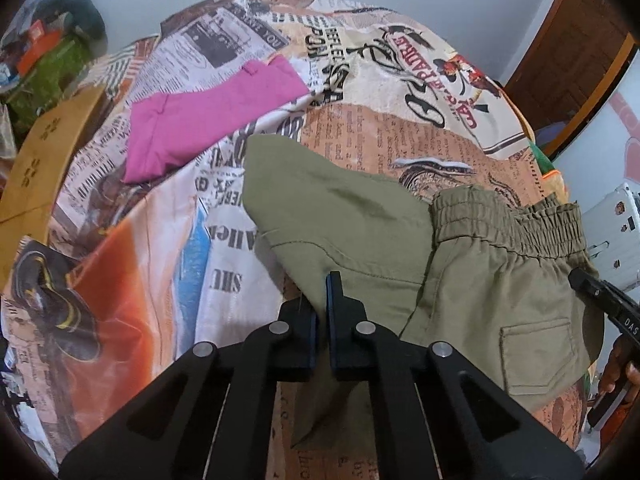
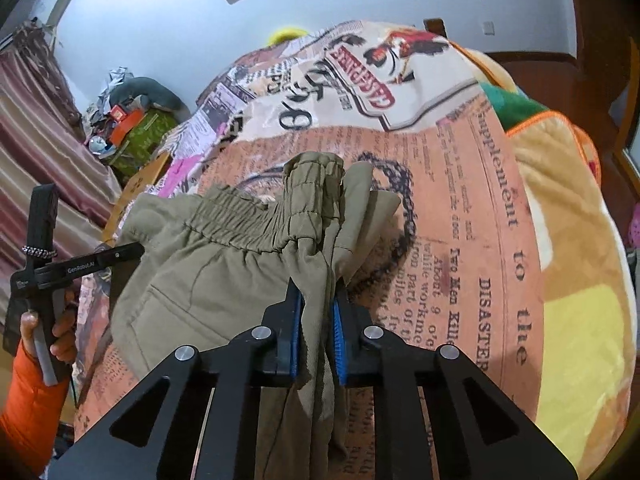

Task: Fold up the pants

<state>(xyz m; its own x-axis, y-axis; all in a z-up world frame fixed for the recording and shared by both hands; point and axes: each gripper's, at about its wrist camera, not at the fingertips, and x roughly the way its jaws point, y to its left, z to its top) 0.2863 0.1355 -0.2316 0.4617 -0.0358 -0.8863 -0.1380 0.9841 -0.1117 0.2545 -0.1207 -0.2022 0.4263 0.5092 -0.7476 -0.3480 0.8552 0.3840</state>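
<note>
Your left gripper (image 1: 321, 300) has its fingers pinched tight on a fold of the olive pants (image 1: 472, 280), and your right gripper (image 2: 317, 312) has its fingers clamped on a bunch of the same fabric just below the elastic waistband (image 2: 256, 220). The pants hang between the two, partly draped on the bed's newspaper-print sheet (image 2: 460, 208). A folded pink garment (image 1: 204, 120) lies well apart on that sheet.
</note>
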